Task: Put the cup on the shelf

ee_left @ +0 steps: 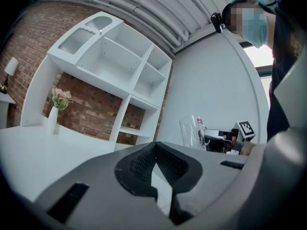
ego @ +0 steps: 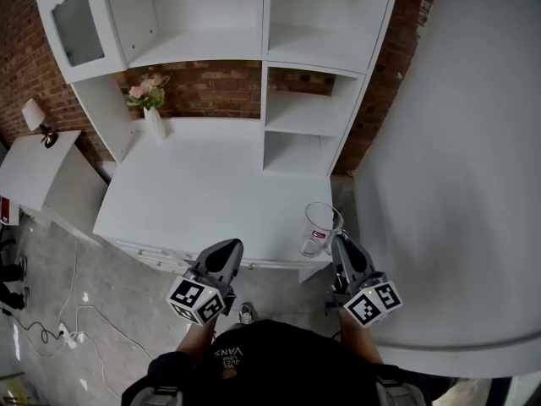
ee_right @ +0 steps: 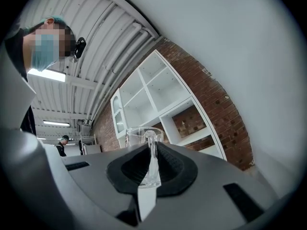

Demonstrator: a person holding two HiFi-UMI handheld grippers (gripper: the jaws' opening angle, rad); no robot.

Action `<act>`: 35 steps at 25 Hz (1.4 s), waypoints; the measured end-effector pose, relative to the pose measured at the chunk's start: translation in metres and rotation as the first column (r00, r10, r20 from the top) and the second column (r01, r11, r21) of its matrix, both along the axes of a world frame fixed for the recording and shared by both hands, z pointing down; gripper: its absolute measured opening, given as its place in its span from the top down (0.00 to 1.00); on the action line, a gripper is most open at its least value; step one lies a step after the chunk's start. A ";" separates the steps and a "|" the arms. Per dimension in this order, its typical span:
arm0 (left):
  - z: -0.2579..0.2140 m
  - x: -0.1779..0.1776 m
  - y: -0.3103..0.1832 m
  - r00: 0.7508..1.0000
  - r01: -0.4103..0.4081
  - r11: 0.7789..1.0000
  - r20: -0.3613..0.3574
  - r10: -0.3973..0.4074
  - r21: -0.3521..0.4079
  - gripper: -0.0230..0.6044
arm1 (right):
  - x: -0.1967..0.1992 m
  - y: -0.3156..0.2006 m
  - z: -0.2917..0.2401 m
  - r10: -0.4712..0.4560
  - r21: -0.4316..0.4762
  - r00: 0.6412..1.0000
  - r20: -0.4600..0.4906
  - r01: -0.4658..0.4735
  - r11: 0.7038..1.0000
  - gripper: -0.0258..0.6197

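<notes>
— Cup (ego: 318, 227): what does it look like?
— It is see-through glass, with a handle (ee_right: 151, 158) and a small red sticker.
— Where is it?
— At the front right corner of the white table (ego: 203, 184), well apart from the shelf (ego: 306, 112).
— Which way does it point?
— It stands tall with its mouth up. Its handle faces the right gripper (ego: 339, 242).
— And the grippers?
— The right gripper pinches the handle tight. The left gripper (ego: 226, 249) is closed, with nothing in it.
</notes>
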State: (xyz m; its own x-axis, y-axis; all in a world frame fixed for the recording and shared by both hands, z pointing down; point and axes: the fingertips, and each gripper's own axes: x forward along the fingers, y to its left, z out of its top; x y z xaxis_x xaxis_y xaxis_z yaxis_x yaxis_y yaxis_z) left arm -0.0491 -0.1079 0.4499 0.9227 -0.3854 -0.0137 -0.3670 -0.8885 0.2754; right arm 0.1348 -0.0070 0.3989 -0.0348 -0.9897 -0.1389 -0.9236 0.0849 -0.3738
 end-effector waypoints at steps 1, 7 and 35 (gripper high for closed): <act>0.001 0.000 -0.011 1.000 -0.004 1.000 0.001 0.004 -0.002 0.95 | 0.000 -0.011 -0.001 0.008 0.004 1.000 -0.002 -0.008 1.000 0.93; -0.002 0.006 -0.065 0.998 -0.063 0.998 -0.001 0.063 0.020 0.95 | 0.007 -0.058 -0.003 0.072 0.020 0.997 -0.013 -0.072 0.997 0.93; 0.012 0.050 -0.157 0.966 0.256 0.966 0.038 -0.255 -0.028 0.95 | 0.147 -0.289 -0.019 -0.079 0.040 0.992 -0.102 0.083 0.996 0.93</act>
State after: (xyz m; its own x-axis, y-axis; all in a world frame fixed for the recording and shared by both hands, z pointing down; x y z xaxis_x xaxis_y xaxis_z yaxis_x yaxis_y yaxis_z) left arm 0.0009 -0.2648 0.4616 0.7931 -0.6082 0.0319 -0.5902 -0.7547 0.2864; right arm 0.2814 -0.2964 0.3801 -0.1307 -0.9760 -0.1740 -0.9458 0.1754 -0.2734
